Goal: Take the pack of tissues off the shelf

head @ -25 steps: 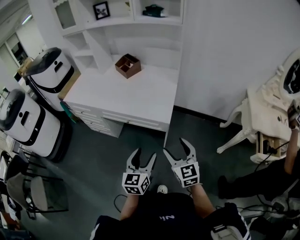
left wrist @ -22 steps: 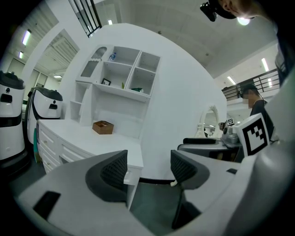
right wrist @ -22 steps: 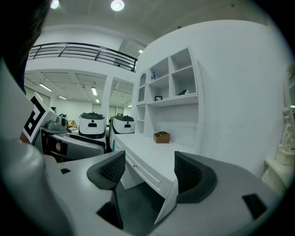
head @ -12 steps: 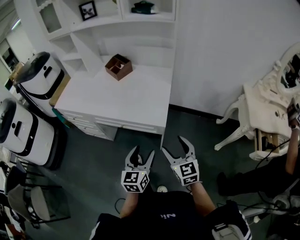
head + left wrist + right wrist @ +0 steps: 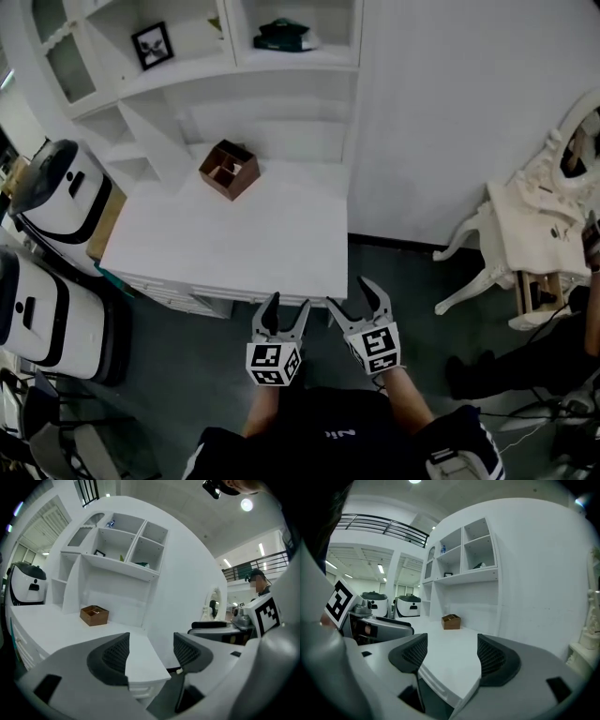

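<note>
The dark green pack of tissues (image 5: 286,35) lies in the upper right cubby of the white shelf unit (image 5: 244,66); the left gripper view shows the pack of tissues (image 5: 142,565) small and far, and the right gripper view shows the pack of tissues (image 5: 477,566) on the same shelf. My left gripper (image 5: 285,316) hangs open just off the white desk's front edge, nothing between its jaws. Beside it my right gripper (image 5: 360,299) is open too and holds nothing. Both point toward the desk, well short of the shelf.
A brown wooden organizer box (image 5: 229,170) stands at the back of the white desk (image 5: 225,244). A small framed picture (image 5: 150,45) sits in the left cubby. White robot units (image 5: 56,192) stand at the left, a white chair (image 5: 511,239) at the right.
The view has moved closer to the desk: desk and shelf have slid down and toward me. Both grippers now sit at the desk's front edge, still open.
</note>
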Motion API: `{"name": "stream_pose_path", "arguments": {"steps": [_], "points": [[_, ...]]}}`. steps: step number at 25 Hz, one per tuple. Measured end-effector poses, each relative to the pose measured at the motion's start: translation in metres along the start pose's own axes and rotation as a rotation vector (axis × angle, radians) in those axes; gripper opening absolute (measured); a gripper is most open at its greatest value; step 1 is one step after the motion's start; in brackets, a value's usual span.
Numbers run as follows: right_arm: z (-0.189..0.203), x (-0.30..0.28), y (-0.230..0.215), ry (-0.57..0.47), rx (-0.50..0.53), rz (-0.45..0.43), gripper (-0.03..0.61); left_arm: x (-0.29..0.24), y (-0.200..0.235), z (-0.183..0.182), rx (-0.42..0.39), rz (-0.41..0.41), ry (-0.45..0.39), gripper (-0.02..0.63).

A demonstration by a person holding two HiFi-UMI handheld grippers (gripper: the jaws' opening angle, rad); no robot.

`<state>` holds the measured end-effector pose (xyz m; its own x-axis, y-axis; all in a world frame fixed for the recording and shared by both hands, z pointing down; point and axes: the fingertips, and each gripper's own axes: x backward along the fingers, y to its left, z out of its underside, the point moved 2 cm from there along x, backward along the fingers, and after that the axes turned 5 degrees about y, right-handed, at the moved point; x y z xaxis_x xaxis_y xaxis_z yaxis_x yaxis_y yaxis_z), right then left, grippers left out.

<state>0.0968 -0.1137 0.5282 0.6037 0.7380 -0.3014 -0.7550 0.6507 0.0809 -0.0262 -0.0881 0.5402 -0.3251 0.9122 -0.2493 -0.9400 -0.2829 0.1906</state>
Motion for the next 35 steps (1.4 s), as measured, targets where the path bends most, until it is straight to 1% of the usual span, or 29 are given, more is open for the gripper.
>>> {"name": "stream_pose_path", "arguments": {"steps": [4,10,19,23,29,35], "points": [[-0.016,-0.043,-0.005,0.018,-0.038,0.021,0.324,-0.030,0.035,-0.023,-0.015,0.028,0.012,0.291],[-0.034,-0.097,-0.009,0.024,-0.081,0.061,0.324,-0.064,0.080,-0.046,-0.057,0.064,0.044,0.291],[-0.057,-0.156,-0.031,0.003,-0.133,0.129,0.322,-0.102,0.130,-0.074,-0.092,0.112,0.077,0.291],[-0.074,-0.172,-0.041,-0.036,-0.135,0.162,0.310,-0.115,0.147,-0.085,-0.105,0.128,0.077,0.291],[-0.096,-0.183,-0.047,-0.059,-0.101,0.161,0.293,-0.130,0.158,-0.097,-0.081,0.122,0.068,0.290],[-0.149,-0.183,-0.067,-0.150,-0.045,0.141,0.261,-0.140,0.159,-0.104,-0.065,0.107,0.076,0.287]]}}
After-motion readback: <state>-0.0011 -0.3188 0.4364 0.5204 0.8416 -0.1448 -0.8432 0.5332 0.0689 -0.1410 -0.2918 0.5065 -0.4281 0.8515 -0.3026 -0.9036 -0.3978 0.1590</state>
